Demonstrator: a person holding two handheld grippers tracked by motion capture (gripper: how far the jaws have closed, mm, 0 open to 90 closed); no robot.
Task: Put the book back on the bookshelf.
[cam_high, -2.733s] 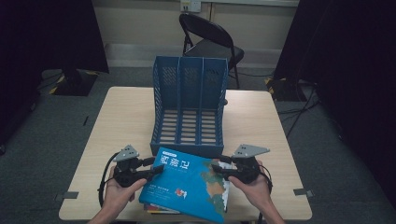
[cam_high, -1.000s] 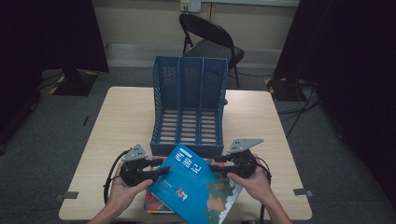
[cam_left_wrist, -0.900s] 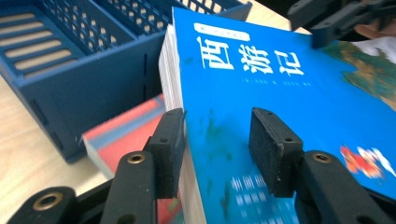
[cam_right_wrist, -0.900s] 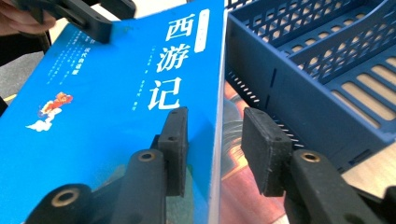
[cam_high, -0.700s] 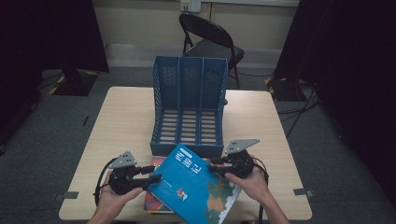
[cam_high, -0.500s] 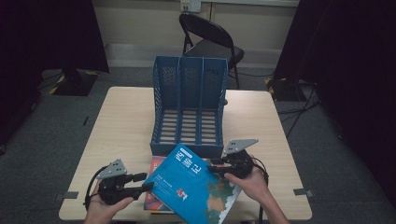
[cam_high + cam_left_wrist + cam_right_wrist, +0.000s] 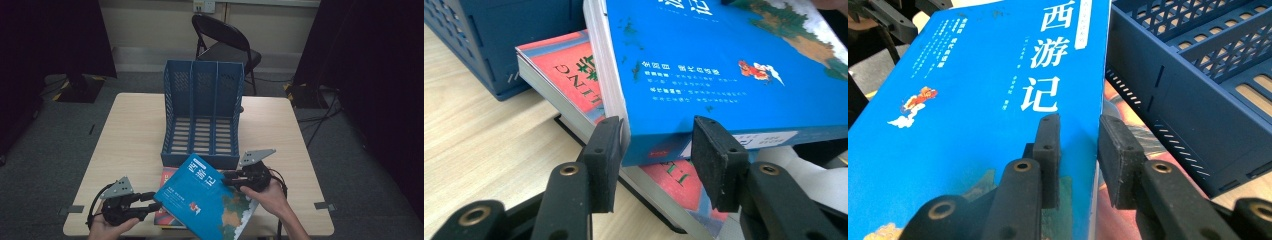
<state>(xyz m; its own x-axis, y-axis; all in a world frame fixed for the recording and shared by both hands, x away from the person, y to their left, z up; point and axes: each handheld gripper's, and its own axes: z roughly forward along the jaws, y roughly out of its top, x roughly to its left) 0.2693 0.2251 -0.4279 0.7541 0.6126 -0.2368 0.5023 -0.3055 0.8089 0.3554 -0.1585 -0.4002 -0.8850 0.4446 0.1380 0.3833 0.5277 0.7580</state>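
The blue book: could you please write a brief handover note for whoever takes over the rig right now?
Right gripper: jaws have just been closing on the edge of the blue book; it holds the book tilted above the table.
Left gripper: open, jaws straddling the book's near corner, not clearly pressing.
Red book: flat beneath, in front of the blue file rack.
Done: blue book tilted up off the red one.
Left: probably stand it in a rack slot; all look empty.

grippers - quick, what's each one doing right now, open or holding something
Left gripper: open, jaws astride the blue book corner, not clamped.
Right gripper: jaws have just been closing, clamped on the blue book's edge.
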